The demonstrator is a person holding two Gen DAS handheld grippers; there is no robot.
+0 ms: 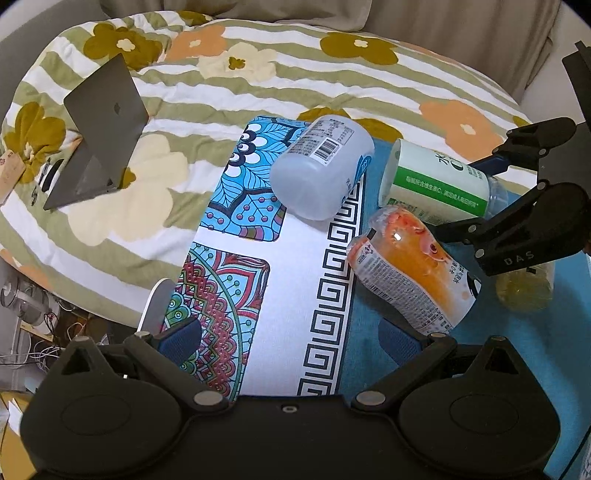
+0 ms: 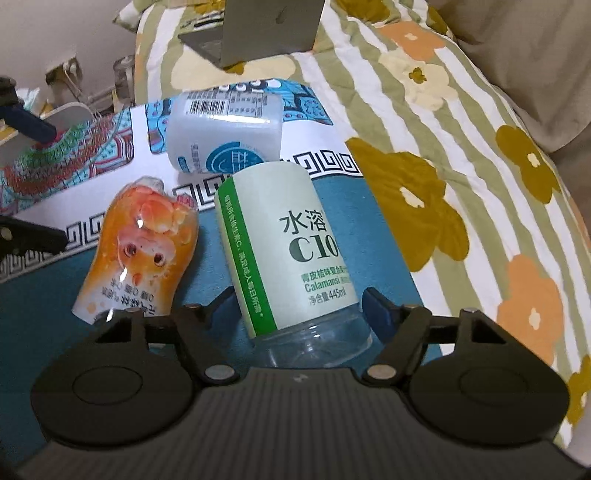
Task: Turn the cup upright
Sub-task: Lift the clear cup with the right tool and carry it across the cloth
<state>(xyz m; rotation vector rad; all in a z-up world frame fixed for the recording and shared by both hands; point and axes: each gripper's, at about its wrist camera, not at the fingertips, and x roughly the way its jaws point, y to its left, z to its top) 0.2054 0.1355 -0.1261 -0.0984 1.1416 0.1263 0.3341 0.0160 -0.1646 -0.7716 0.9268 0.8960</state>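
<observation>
bed, patterned mat (image 2: 332, 192). right gripper (image 2: 299, 310) wide, straddling green bottle (image 2: 291, 240), not clamped. left gripper (image 1: 291, 339) wide, empty. close squarely on the clear shoulder before tilting upright.

Three bottles are laid on a patterned mat (image 2: 332, 129) spread over a quilt (image 2: 461, 155). The C100 bottle (image 2: 291, 240) is flanked on its left by the cartoon-labelled bottle (image 2: 140, 251), with the barcode bottle (image 2: 221, 129) behind both. A laptop (image 2: 269, 26) is set farther back on the quilt.
</observation>
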